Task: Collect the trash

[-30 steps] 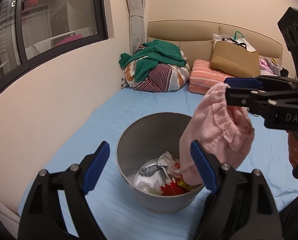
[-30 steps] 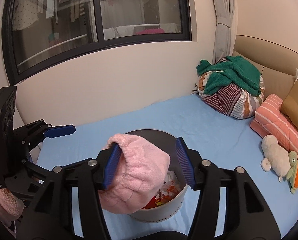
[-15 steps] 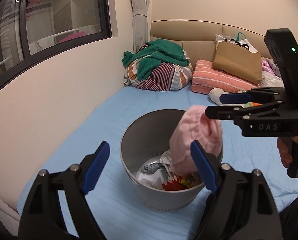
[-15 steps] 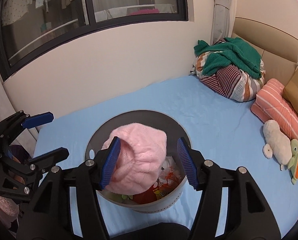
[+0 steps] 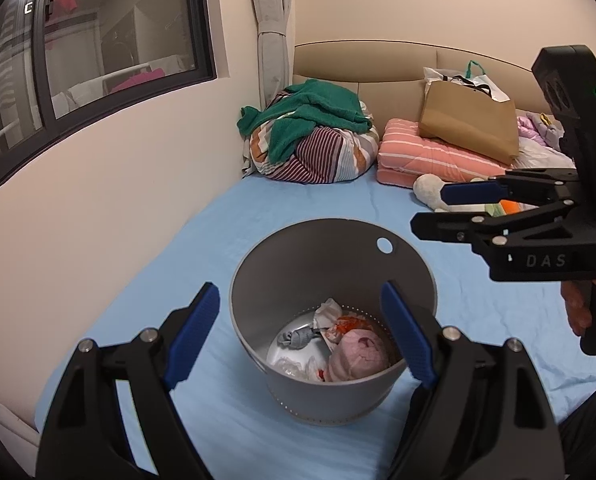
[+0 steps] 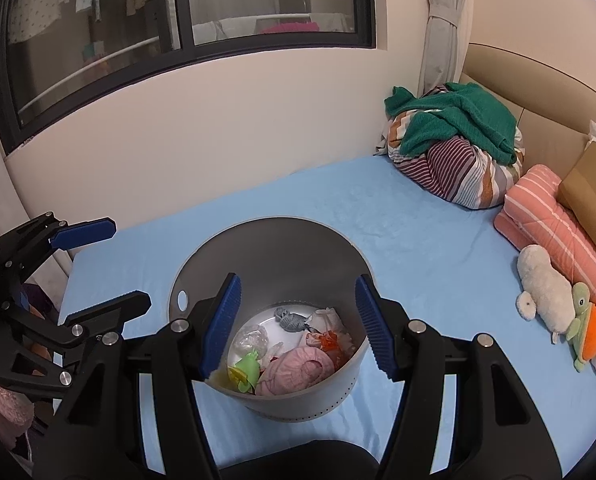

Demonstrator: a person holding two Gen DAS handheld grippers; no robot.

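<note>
A grey round bin [image 5: 298, 264] stands on the blue bed sheet, with several bits of trash on its bottom. A pink fluffy cloth [image 5: 358, 354] lies inside it against the near wall, also visible in the right wrist view as the pink cloth [image 6: 298, 372]. My right gripper [image 6: 298, 308] hovers over the bin [image 6: 282, 252], open and empty. In the left wrist view the right gripper [image 5: 430, 210] reaches in from the right, above the bin's rim. My left gripper [image 5: 300, 320] is open and empty on the near side of the bin, and the left gripper [image 6: 128, 266] sits left of the bin in the right wrist view.
A striped bedding bundle under a green towel [image 5: 310, 144] lies at the headboard. Beside it are a pink striped blanket [image 5: 430, 156] and a brown paper bag [image 5: 466, 124]. Plush toys [image 6: 546, 292] lie to the right. The wall and window run along the bed's left side.
The pink cloth hung between my right gripper's fingers above the bin. It now lies in the bin, and those fingers are empty. My left gripper has stayed put.
</note>
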